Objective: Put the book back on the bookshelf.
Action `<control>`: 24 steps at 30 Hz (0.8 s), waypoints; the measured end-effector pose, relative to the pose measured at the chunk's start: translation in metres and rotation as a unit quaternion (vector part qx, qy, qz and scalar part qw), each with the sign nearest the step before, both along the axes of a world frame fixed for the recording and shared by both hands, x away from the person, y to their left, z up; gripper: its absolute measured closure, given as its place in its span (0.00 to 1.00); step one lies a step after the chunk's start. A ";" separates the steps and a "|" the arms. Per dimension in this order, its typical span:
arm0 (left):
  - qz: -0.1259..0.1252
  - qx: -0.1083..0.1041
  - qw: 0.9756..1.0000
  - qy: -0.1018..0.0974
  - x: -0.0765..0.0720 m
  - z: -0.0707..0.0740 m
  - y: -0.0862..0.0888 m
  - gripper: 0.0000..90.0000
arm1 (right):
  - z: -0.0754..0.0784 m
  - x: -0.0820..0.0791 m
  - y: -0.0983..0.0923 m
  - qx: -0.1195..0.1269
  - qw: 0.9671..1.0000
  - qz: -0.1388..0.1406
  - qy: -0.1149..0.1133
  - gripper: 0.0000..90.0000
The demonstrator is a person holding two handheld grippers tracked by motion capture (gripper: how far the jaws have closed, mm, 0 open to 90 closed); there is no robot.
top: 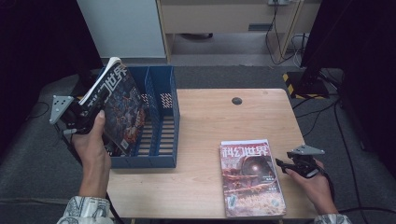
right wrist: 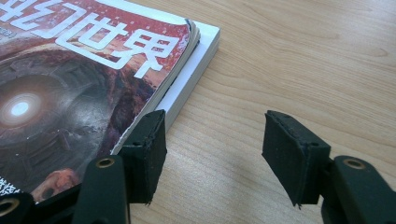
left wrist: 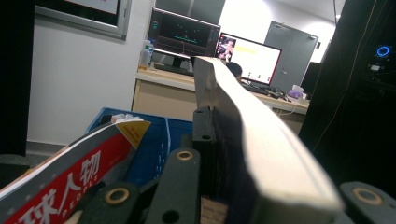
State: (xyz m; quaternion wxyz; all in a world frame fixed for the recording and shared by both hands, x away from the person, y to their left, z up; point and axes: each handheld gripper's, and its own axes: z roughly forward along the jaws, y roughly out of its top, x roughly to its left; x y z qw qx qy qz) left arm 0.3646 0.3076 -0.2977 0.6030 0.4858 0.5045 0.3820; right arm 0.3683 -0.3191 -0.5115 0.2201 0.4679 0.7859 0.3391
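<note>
Left gripper (top: 81,116) pinching a thick dark-covered magazine with white characters (top: 116,105), holding it tilted over the left compartment of the blue slatted plastic file rack (top: 161,126). Red-covered magazine (left wrist: 70,179) already leaning inside that rack. Right gripper (top: 285,164) resting on the pale wooden counter (top: 210,121), jaws spread, gripping nothing, just beside the stack of matching red-brown magazines (top: 251,177) lying flat.
</note>
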 end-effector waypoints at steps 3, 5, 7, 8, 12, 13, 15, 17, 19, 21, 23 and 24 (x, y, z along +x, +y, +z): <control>0.002 -0.003 1.000 0.002 0.005 -0.002 -0.002 0.92 | 0.000 0.000 0.000 0.000 1.000 0.001 0.000 0.44; 0.003 -0.001 1.000 0.004 0.009 -0.004 -0.003 0.92 | 0.000 0.000 0.000 0.000 1.000 0.002 0.000 0.44; 0.006 0.002 1.000 0.006 0.012 -0.006 -0.004 0.92 | 0.000 0.000 0.000 0.001 1.000 0.001 0.000 0.44; 0.008 0.004 1.000 0.007 0.014 -0.007 -0.004 0.91 | 0.000 0.000 0.000 0.000 1.000 0.001 0.001 0.44; 0.013 0.004 1.000 0.013 0.020 -0.013 -0.004 0.91 | 0.000 0.000 0.000 0.002 1.000 0.001 0.001 0.44; 0.013 0.004 1.000 0.013 0.022 -0.014 -0.004 0.91 | 0.000 0.000 0.000 0.001 1.000 0.003 0.000 0.44; 0.014 0.006 1.000 0.015 0.025 -0.017 -0.006 0.91 | 0.000 0.000 0.000 0.002 1.000 0.002 0.001 0.44; 0.017 0.005 1.000 0.015 0.028 -0.020 -0.007 0.91 | 0.000 0.000 0.000 0.001 1.000 0.002 0.000 0.44; 0.018 0.001 1.000 0.017 0.032 -0.024 -0.008 0.91 | 0.000 0.000 0.000 0.002 1.000 0.002 0.000 0.44; 0.018 -0.001 1.000 0.018 0.034 -0.026 -0.008 0.91 | 0.000 0.000 0.000 0.002 1.000 0.004 0.000 0.44; 0.018 0.000 1.000 0.017 0.036 -0.027 -0.008 0.91 | 0.000 0.000 -0.001 0.002 1.000 0.002 0.002 0.44; 0.017 -0.001 1.000 0.016 0.036 -0.028 -0.008 0.91 | 0.000 0.000 -0.001 0.002 1.000 0.002 0.001 0.44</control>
